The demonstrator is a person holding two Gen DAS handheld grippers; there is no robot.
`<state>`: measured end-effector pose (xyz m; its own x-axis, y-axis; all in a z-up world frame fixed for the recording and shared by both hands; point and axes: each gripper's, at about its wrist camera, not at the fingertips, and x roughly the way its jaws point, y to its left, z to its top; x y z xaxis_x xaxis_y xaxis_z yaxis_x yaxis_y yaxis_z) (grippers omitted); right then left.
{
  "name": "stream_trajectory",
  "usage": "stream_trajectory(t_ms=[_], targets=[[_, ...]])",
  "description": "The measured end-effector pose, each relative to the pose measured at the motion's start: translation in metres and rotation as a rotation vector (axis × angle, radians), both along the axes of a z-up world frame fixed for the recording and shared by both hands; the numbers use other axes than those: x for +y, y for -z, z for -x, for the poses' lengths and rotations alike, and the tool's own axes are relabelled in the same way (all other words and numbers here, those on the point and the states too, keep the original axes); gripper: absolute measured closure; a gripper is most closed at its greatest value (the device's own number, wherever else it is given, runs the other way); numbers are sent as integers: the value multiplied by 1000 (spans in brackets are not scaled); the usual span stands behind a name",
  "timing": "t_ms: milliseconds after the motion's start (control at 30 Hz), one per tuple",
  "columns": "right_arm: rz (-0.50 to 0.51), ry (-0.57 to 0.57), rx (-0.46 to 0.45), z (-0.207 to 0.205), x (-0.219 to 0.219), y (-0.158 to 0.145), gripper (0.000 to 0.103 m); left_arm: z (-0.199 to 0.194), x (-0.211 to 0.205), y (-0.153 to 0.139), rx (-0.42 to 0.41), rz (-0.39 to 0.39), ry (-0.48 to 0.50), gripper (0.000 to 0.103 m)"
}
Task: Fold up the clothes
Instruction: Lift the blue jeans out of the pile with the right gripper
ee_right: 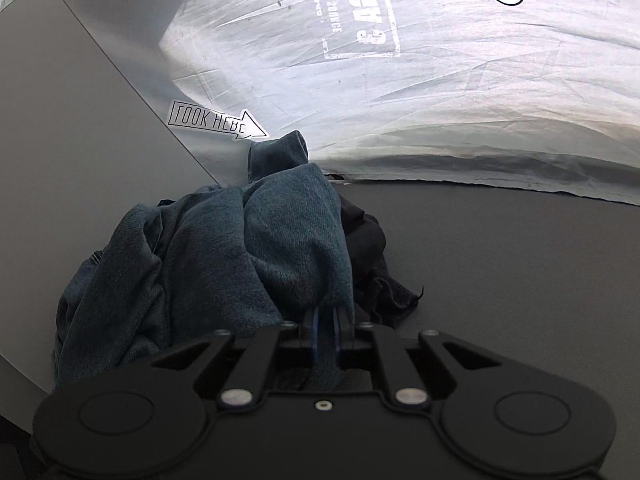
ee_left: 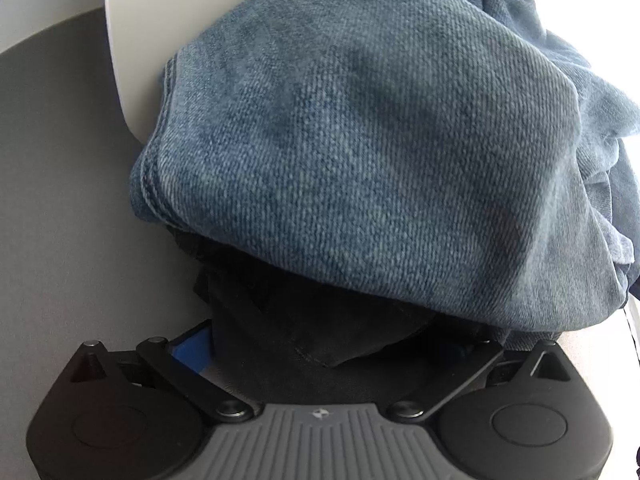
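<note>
A crumpled blue denim garment (ee_left: 360, 140) fills the left wrist view and lies on top of a black cloth (ee_left: 320, 320). My left gripper (ee_left: 332, 348) stands open, jaws wide apart, with the black cloth bunched between them. One blue pad (ee_left: 192, 348) shows at the left; the other finger is hidden by cloth. In the right wrist view the denim garment (ee_right: 240, 248) is heaped on the dark grey table (ee_right: 520, 260). My right gripper (ee_right: 327, 314) is shut on a fold of it. The black cloth (ee_right: 372, 264) lies just right of the denim.
A light grey panel (ee_right: 80, 160) stands against the pile's left side, and shows as a white board (ee_left: 128, 40) behind the denim. A white wrinkled sheet (ee_right: 440, 100) with printing hangs behind the table. An arrow sticker (ee_right: 216, 124) sits near the panel. Bare table (ee_left: 60, 200) lies to the left.
</note>
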<state>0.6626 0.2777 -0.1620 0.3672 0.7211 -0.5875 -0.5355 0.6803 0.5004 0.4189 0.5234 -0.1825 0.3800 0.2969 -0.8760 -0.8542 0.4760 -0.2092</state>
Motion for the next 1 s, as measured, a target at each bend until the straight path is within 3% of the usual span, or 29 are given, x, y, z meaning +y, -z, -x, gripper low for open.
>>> stream_trajectory(t_ms=[67,167,300,400,467,500,533,667,733,833,1000], targets=[[-15,-3,-6,3,-2,-3,86,-1,0,0,3,0,-1,0],[-6,-5,-36,7,-6,-6,62,0,2,-1,4,3,4,0],[18,13,-3,-2,-1,5,58,-5,10,-1,13,16,14,0],[-42,24,61,-11,-5,14,54,-10,12,-2,15,8,20,0],[-108,8,137,-19,-4,20,66,-12,10,-2,15,-11,15,0],[-159,-9,189,-23,-5,23,84,-12,8,-2,13,-22,11,0],[-167,7,215,-24,-6,22,90,-12,7,-2,10,-28,6,0],[-226,-2,76,-4,-20,-3,96,-8,8,-11,17,23,-55,0],[-287,17,17,9,-33,-35,97,-6,5,-21,17,23,-65,0],[-359,48,-112,31,-58,-92,98,-4,-10,-38,24,-43,-15,0],[-475,170,-327,73,-139,-187,98,15,-40,-71,-21,-91,0,0]])
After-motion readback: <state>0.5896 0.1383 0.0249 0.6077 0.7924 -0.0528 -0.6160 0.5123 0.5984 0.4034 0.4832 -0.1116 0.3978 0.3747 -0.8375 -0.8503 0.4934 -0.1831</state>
